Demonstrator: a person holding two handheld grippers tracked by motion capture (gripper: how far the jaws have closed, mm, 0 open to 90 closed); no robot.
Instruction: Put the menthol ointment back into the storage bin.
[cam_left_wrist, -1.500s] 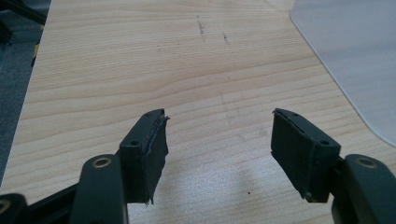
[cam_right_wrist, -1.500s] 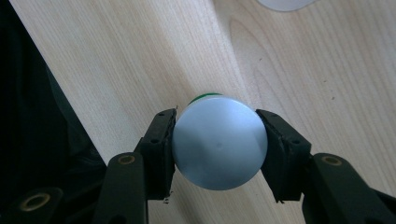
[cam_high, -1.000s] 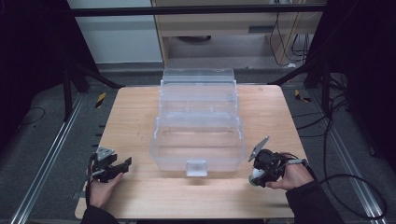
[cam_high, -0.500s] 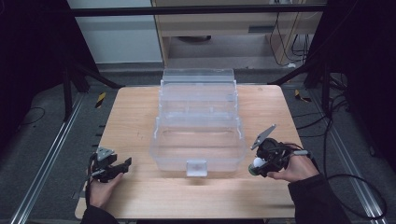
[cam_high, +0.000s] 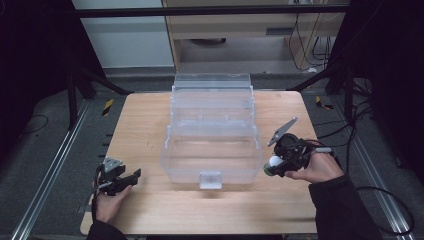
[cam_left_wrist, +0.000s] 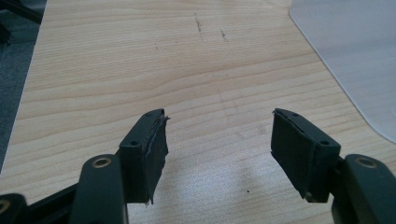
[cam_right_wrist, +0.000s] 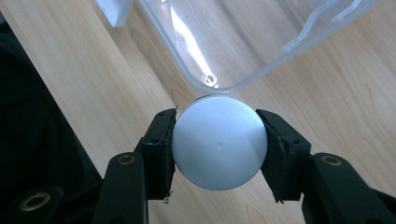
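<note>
High view: the right tongs (cam_high: 272, 167) sit at the lower right of the frame, just beside the right front corner of the clear plastic box (cam_high: 212, 150), and they are closed on a white ball (cam_high: 275, 161). In the right gripper view the ball (cam_right_wrist: 219, 142) fills the gap between the two black pads (cam_right_wrist: 161, 149), which press on its widest part from either side, with the rounded corner of the box (cam_right_wrist: 233, 56) in the upper half of that frame, beyond it.

The ball looks smooth, hard and light, probably hollow plastic. A round, slick surface like that offers no flat face, so the safest hold is across the middle, as here; a grip off centre would likely let it squirt out. It seems stiff enough to bear a firm squeeze.

The left tongs (cam_high: 125, 179) rest low at the lower left of the high view, well apart from the box. In the left gripper view the jaws stand wide apart with nothing between them, bare wooden worktop (cam_left_wrist: 163, 60) showing beyond.
</note>
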